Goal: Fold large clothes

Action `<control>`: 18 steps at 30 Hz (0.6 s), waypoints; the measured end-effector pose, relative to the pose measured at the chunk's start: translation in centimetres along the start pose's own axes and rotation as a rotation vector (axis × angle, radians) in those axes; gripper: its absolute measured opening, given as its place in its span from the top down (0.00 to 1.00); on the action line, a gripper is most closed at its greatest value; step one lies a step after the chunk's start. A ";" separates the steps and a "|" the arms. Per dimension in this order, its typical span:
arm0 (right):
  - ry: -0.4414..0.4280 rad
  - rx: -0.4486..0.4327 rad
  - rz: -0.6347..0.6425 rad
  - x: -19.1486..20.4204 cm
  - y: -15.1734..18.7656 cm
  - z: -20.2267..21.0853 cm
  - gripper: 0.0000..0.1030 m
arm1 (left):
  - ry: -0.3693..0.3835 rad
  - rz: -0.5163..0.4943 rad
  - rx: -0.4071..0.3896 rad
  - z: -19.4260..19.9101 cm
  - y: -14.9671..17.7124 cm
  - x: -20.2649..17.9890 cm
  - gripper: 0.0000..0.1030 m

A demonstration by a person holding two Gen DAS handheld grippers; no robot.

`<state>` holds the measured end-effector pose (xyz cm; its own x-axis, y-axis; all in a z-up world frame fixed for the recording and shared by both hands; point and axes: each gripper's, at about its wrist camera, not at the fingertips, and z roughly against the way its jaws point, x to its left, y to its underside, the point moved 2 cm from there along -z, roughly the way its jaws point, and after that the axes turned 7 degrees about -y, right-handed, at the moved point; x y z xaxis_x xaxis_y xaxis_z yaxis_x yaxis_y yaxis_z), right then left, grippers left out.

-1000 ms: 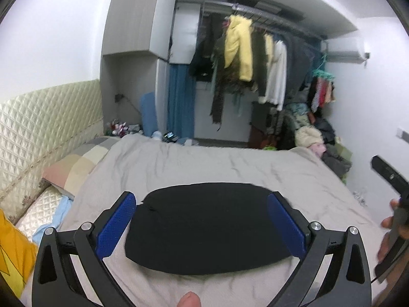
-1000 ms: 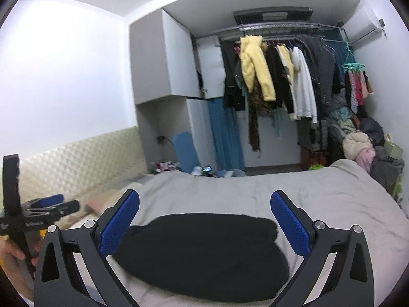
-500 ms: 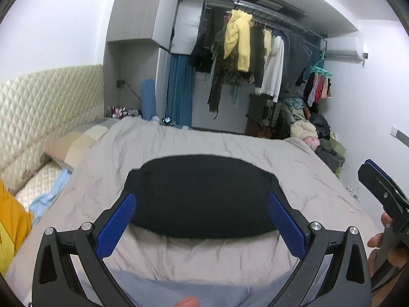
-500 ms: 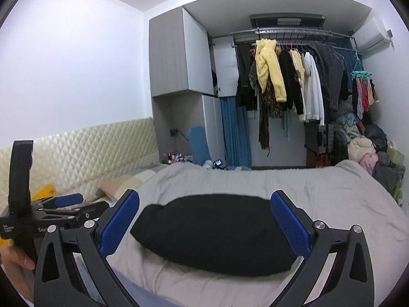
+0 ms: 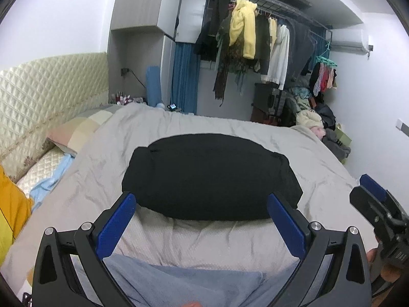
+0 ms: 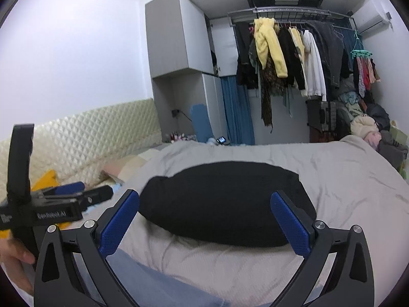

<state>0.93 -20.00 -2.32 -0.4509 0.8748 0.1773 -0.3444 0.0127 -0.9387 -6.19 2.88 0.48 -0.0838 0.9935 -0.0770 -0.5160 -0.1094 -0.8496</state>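
Since a second ago you draw both tongs back toward yourself, left tongs [image 5: 200, 220] and right tongs [image 6: 204, 217] spread wide and empty, leaving the folded black garment [image 5: 209, 179] resting flat mid-bed [image 5: 319, 153], apparently finished.

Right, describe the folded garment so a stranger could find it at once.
Start at the big bed with the grey cover. In its middle lies a folded black garment, a flat rounded bundle. It is the only black thing on the bed; the other dark clothes hang on the rail behind.
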 end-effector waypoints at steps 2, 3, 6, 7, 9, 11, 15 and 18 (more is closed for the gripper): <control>0.013 0.010 -0.006 -0.2 0.5 -0.2 0.00 | -0.016 -0.015 -0.001 -0.4 0.3 -0.1 0.00; 0.014 0.015 -0.014 -0.4 0.6 -0.4 0.00 | -0.025 -0.024 0.001 -0.6 0.4 -0.2 0.00; 0.019 0.024 -0.022 -0.7 0.9 -0.7 0.00 | -0.029 -0.025 0.007 -0.8 0.6 -0.1 0.00; 0.020 0.026 -0.020 -0.8 1.0 -0.8 0.00 | -0.026 -0.021 0.009 -1.0 0.6 -0.1 0.00; 0.020 0.027 -0.020 -0.7 1.0 -0.8 0.00 | -0.025 -0.015 0.009 -1.1 0.6 0.1 0.00; 0.028 0.029 -0.014 -0.7 1.1 -0.8 0.00 | -0.027 -0.010 0.014 -1.3 0.7 0.2 0.00; 0.027 0.034 -0.010 -0.6 1.3 -0.9 0.00 | -0.031 -0.007 0.026 -1.6 0.9 0.3 0.00; 0.030 0.039 -0.010 -0.7 1.3 -0.9 0.00 | -0.028 -0.015 0.048 -1.8 1.0 0.1 0.00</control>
<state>1.52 -20.14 -3.93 -0.4224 0.8889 0.1772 -0.3810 0.0033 -0.9246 -5.17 2.88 -1.35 -0.0998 0.9938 -0.0491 -0.5576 -0.0967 -0.8244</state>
